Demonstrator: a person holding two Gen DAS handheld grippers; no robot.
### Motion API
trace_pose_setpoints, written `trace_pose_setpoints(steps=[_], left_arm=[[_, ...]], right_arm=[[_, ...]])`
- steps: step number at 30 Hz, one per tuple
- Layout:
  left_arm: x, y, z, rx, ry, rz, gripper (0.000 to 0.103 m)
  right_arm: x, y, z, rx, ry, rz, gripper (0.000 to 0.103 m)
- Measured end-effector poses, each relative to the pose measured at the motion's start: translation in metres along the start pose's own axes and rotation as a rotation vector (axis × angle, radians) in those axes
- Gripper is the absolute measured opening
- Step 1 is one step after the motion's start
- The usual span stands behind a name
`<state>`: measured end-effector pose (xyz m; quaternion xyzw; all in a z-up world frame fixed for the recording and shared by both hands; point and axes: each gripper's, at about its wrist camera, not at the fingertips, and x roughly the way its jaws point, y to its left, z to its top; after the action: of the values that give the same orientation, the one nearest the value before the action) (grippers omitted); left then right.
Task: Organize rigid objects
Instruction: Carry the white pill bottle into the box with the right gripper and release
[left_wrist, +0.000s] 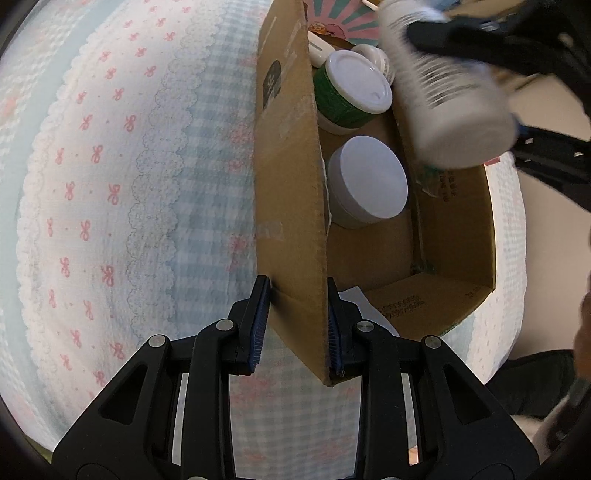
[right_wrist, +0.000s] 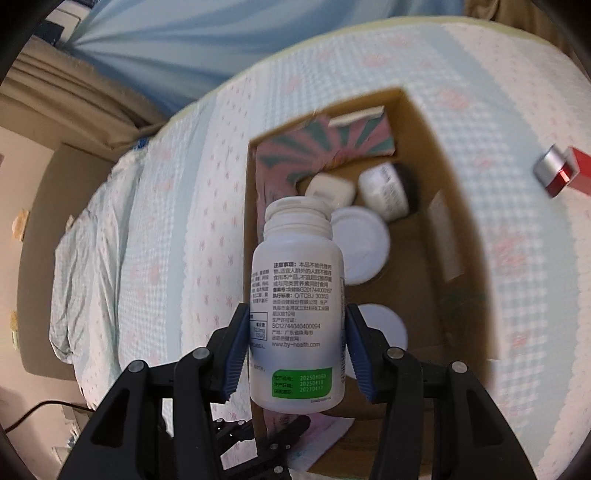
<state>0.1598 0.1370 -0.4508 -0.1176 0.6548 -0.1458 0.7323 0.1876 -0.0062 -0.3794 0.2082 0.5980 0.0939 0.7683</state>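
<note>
A brown cardboard box (left_wrist: 291, 192) stands open on a bed. My left gripper (left_wrist: 298, 314) is shut on the box's near side wall. Inside lie a green-labelled jar with a white lid (left_wrist: 354, 88), a grey jar (left_wrist: 365, 181), a small white case and a pink-and-teal patterned box (right_wrist: 325, 147). My right gripper (right_wrist: 295, 339) is shut on a white pill bottle (right_wrist: 297, 306) with printed text and holds it above the open box (right_wrist: 424, 229). The same bottle shows blurred in the left wrist view (left_wrist: 443, 85).
The bed has a white and pale blue checked quilt (left_wrist: 110, 184) with pink bows. A red and silver object (right_wrist: 561, 175) lies on the quilt to the right of the box. The bed edge and floor lie to the far left of the right wrist view.
</note>
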Motion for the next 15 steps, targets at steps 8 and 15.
trace_pose_setpoints(steps=[8, 15], left_arm=[[0.003, 0.007, 0.002, 0.004, 0.009, -0.013, 0.025], [0.005, 0.006, 0.002, 0.002, 0.011, -0.01, 0.025]], right_arm=[[0.014, 0.003, -0.005, 0.032, 0.03, 0.006, 0.047], [-0.002, -0.005, 0.003, 0.062, 0.012, -0.001, 0.103]])
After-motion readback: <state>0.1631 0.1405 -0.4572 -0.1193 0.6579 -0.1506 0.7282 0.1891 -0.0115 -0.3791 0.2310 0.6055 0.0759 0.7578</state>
